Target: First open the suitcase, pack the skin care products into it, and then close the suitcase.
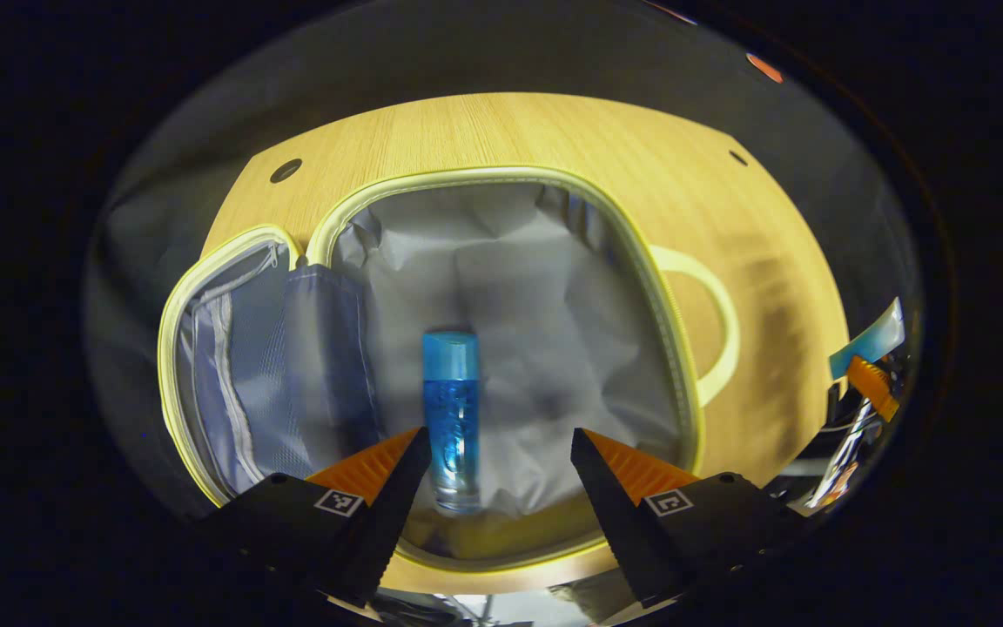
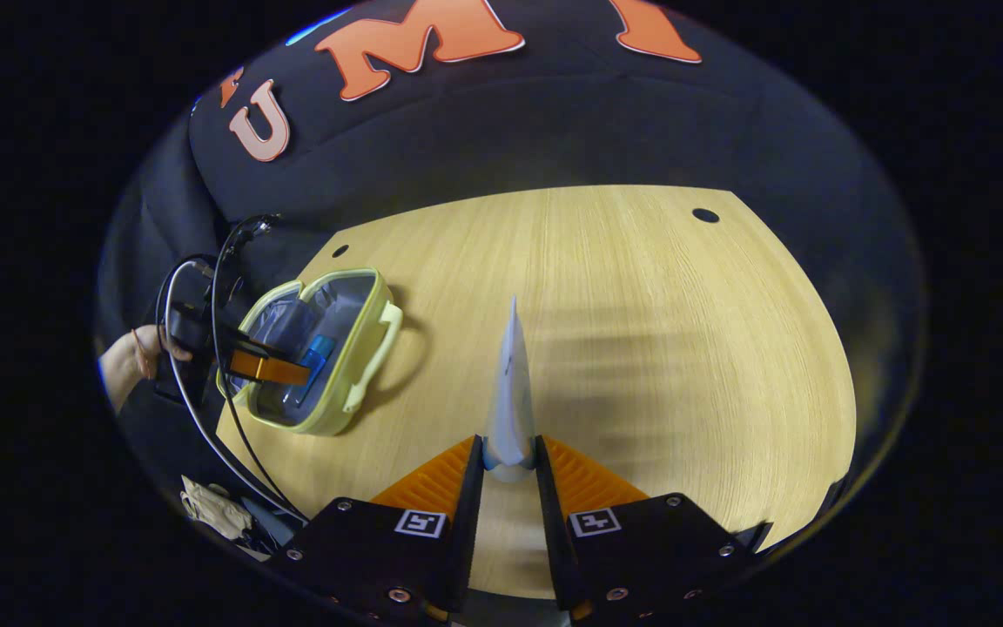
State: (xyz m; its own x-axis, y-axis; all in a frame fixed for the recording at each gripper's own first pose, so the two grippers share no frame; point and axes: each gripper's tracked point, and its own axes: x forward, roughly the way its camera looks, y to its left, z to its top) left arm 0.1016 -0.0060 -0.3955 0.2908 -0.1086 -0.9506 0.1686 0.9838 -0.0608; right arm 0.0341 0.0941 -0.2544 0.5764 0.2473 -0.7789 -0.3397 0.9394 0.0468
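A pale yellow suitcase (image 1: 676,305) lies open on the wooden table, its grey lining showing and its lid (image 1: 232,366) folded out to the left. A blue bottle (image 1: 451,409) rests on the lining inside. My left gripper (image 1: 501,444) hovers open just above the suitcase, the bottle lying near its left finger and free of both. In the right gripper view the suitcase (image 2: 362,348) sits far left with the bottle (image 2: 314,357) in it. My right gripper (image 2: 508,453) is shut on a pale squeeze tube (image 2: 510,392), held up over the table. That tube (image 1: 871,340) also shows at the far right of the left gripper view.
The wooden table (image 2: 641,348) stretches wide to the right of the suitcase, with small round holes (image 2: 705,215) near its corners. A hand (image 2: 131,361) and black cables (image 2: 205,383) are beside the suitcase at the left. The suitcase handle (image 1: 715,331) sticks out on its right side.
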